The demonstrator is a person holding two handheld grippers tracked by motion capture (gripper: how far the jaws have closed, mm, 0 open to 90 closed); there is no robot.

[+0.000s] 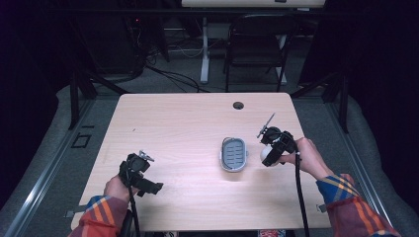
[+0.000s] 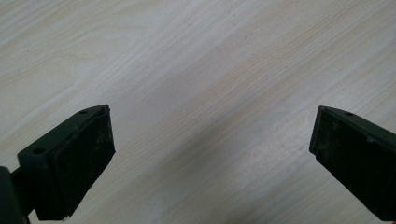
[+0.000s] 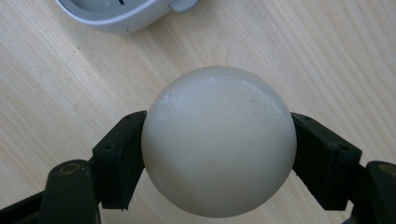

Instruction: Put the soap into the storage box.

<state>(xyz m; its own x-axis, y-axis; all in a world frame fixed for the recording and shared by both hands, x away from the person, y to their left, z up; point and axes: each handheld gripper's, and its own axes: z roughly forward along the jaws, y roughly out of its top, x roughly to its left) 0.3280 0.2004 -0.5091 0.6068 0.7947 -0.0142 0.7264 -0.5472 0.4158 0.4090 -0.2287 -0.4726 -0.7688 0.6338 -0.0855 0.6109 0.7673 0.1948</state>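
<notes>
Tongs in both my hands, so nearest first: my left tongs (image 1: 148, 186) sit low over the bare tabletop (image 1: 178, 123) at its near left corner, jaws spread wide with nothing between them, only wood grain under them in the left gripper view. My right tongs (image 3: 218, 144) are clamped on a white ball (image 3: 218, 140), one pad pressed to each side of it, and the ball hangs just above the wood near the right edge. Just beside it, toward the middle of the tabletop, lies the grey oval dish (image 1: 233, 154); its pale rim (image 3: 116, 21) shows at the top of the right gripper view, apart from the ball. The dish's long axis runs away from me, near to far. I judge the coming move a short carry sideways to the left, and my right hand is far nearer the dish than my left. Beyond the far edge stands a dark chair (image 1: 257, 47).
</notes>
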